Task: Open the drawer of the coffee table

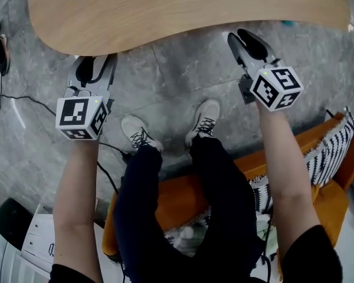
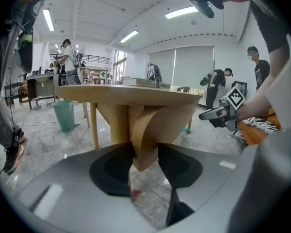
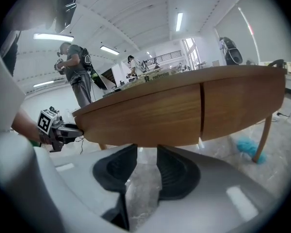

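The coffee table (image 1: 183, 10) has a pale wooden oval top and fills the top of the head view. Its curved wooden drawer front (image 3: 150, 115) faces the right gripper view, with a vertical seam (image 3: 202, 110) splitting it. My left gripper (image 1: 91, 63) hovers at the table's near edge on the left, open; in the left gripper view (image 2: 145, 154) only the table's wooden pedestal (image 2: 145, 130) shows beyond the jaws. My right gripper (image 1: 246, 40) is at the near edge on the right, just below the drawer front (image 3: 146, 164), open with only floor between its jaws.
The person's legs and white shoes (image 1: 203, 119) are on the grey stone floor between the grippers. An orange sofa (image 1: 333, 158) with a striped cushion lies behind. Cables (image 1: 23, 99) run at left. A green bin (image 2: 64, 114) and several people stand across the room.
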The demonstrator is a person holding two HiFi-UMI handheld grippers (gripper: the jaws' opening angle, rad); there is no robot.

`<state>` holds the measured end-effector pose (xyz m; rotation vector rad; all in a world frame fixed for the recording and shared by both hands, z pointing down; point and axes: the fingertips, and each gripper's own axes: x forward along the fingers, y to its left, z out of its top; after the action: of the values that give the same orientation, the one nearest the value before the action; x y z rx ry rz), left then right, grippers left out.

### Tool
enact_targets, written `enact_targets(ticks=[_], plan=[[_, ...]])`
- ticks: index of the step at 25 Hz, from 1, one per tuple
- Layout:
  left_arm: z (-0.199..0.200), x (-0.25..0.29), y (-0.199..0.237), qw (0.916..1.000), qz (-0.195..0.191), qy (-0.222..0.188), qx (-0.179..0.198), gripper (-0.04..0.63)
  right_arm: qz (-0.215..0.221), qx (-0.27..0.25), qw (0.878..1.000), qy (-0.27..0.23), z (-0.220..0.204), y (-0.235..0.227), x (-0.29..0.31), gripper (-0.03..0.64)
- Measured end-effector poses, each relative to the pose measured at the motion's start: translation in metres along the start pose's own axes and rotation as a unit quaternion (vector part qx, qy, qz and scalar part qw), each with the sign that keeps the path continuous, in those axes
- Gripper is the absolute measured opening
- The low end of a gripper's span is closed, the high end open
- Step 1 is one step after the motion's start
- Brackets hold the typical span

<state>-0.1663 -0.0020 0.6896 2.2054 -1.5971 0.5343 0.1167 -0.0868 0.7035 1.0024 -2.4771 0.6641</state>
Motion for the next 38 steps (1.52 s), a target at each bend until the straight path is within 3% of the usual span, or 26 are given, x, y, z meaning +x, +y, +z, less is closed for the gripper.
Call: enact_targets(ticks=[10, 14, 22, 28, 34, 38], plan=[[-0.002, -0.005, -0.011, 0.9999, -0.005, -0.010, 0.001, 0.155, -0.029, -0.009, 1.000, 0.000, 0.003, -0.041, -0.013, 0.117], [-0.004, -0.006, -0.010, 0.9999, -0.011, -0.010, 0.003, 0.148, -0.039, -0.019, 0.999, 0.006, 0.003, -0.058, -0.016, 0.150], [-0.013, -0.021, -0.028, 0.9995, -0.029, -0.008, 0.006, 0.138, -0.030, -0.091, 0.995, 0.029, 0.013, -0.077, -0.018, 0.168], [-0.019, -0.032, -0.042, 0.9988, -0.044, 0.001, 0.022, 0.132, 0.010, -0.190, 0.978, 0.079, 0.008, -0.078, -0.021, 0.233], [-0.020, -0.030, -0.041, 0.9983, -0.044, 0.006, 0.036, 0.132, 0.072, -0.309, 0.938, 0.141, 0.005, -0.060, -0.005, 0.238], [-0.021, -0.031, -0.041, 0.9992, -0.034, 0.012, 0.020, 0.133, 0.075, -0.268, 0.951, 0.136, 0.002, -0.056, -0.008, 0.238]])
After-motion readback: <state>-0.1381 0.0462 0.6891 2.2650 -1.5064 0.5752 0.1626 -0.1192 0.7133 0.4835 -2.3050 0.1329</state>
